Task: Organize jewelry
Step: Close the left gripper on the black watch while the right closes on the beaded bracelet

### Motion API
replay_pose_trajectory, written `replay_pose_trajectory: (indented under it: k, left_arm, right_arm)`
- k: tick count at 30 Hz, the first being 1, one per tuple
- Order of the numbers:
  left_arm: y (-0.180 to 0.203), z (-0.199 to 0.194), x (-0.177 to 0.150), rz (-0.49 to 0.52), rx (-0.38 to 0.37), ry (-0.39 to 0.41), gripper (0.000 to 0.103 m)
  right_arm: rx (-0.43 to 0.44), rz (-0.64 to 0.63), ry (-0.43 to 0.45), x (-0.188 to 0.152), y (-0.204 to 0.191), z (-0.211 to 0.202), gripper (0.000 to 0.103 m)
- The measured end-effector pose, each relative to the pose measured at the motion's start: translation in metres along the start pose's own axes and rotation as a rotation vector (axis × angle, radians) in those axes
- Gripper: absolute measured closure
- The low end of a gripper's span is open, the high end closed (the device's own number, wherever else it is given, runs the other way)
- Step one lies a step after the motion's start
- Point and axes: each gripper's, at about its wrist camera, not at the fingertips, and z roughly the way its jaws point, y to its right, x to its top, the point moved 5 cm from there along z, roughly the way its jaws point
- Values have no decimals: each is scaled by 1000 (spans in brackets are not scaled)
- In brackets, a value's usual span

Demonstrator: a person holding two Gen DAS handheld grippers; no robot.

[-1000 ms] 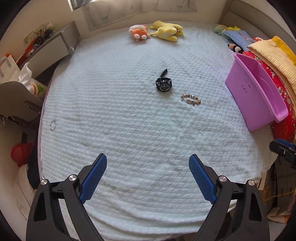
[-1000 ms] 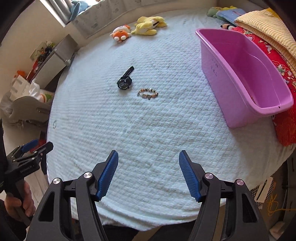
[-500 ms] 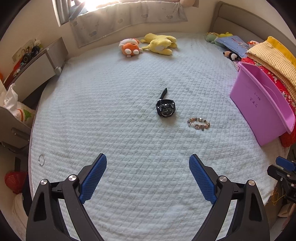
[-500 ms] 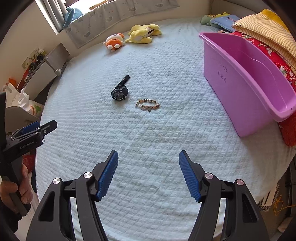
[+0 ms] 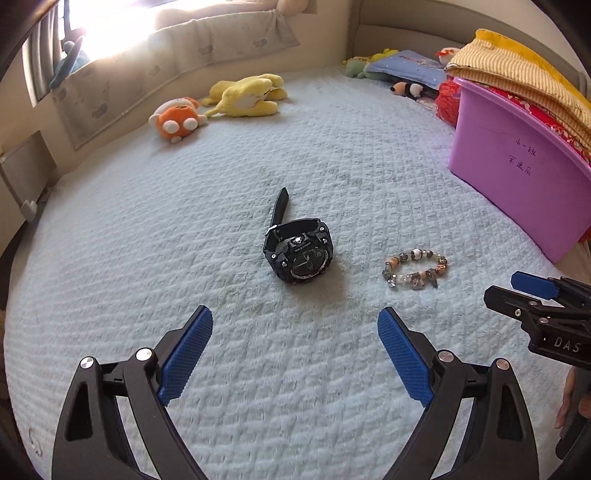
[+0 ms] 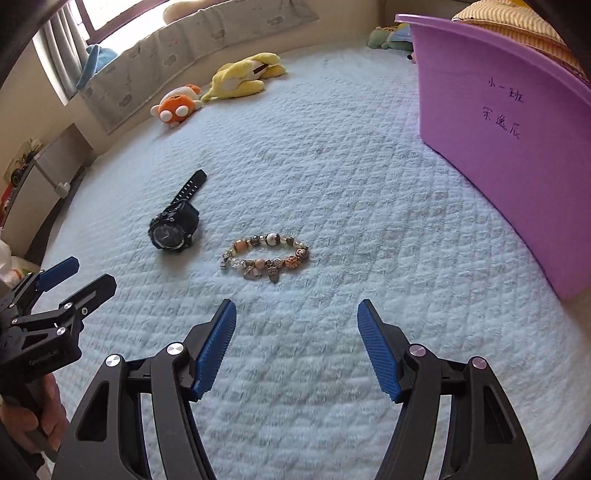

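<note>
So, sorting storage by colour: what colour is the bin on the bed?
Purple, a pinkish lilac; the bin shows best in the right wrist view.

daylight pours in from the window point(image 5: 92, 22) at the far left, blown out to white glare in the left wrist view. the pale bedspread point(image 5: 184, 229) is evenly bright, with only a soft shadow on the near right of the watch point(image 5: 297, 254). both views bow strongly, corners vignetted black. the centre is sharp; the quilt near the blue pads point(image 6: 216, 350) smears with slight blur.
</note>
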Motion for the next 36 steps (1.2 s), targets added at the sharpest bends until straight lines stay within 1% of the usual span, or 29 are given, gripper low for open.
replay_pose_trajectory:
  k: [4, 8, 13, 16, 18, 30, 36]
  left_arm:
    - [-1, 29, 4, 35, -32, 21, 14]
    - [0, 44, 10, 48, -58, 40, 14]
    - [5, 50, 16, 93, -83, 70, 14]
    - [6, 55, 17, 117, -98, 76, 14]
    - [7, 60, 17, 128, -95, 75, 14]
    - [11, 73, 26, 114, -101, 97, 14]
    - [8, 86, 28, 55, -100, 71, 14]
  right_arm:
    - [-4, 30, 13, 0, -4, 27, 38]
    - [-11, 58, 32, 5, -4, 40, 38]
    - [-47, -30, 44, 10, -15, 52, 38]
    - [-70, -86, 42, 8, -22, 57, 38]
    - [-76, -100, 40, 7, -24, 61, 38]
    - [-75, -96, 49, 13, -23, 70, 32]
    - [-80, -106, 49, 14, -24, 74, 30]
